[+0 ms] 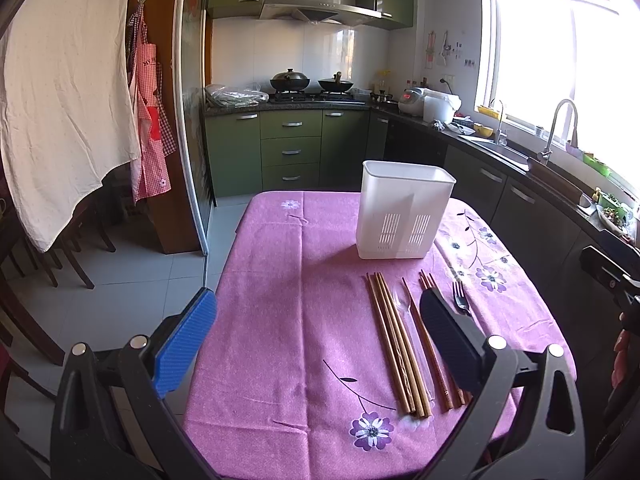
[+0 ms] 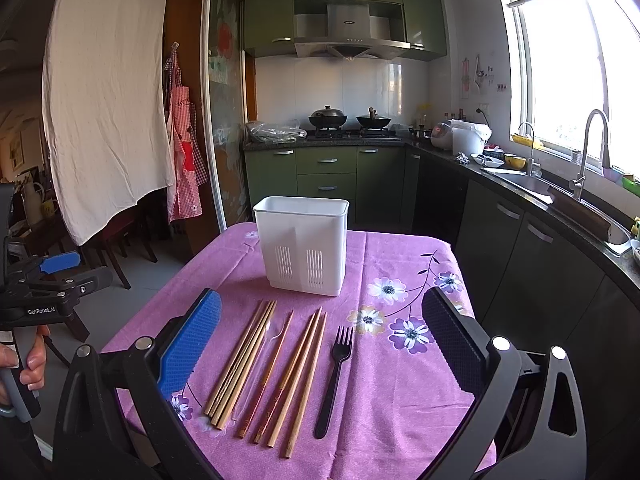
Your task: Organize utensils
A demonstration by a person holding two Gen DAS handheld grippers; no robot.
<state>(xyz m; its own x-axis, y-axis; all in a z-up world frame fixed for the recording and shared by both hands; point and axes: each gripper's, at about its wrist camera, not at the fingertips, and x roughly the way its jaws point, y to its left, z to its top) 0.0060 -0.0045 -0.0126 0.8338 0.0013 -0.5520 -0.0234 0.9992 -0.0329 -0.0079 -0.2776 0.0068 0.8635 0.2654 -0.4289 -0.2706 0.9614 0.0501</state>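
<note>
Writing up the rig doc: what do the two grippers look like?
Both alike: black frame, silver bolts, one blue textured pad and one black. Left gripper; right gripper. In the right wrist view the left one has a grey handle and white "GenRobot.AI" lettering. No cables or sleeves visible.

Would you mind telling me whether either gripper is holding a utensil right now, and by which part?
Nothing is held. The left gripper and right gripper are both open above the table; the chopsticks and fork lie untouched.
</note>
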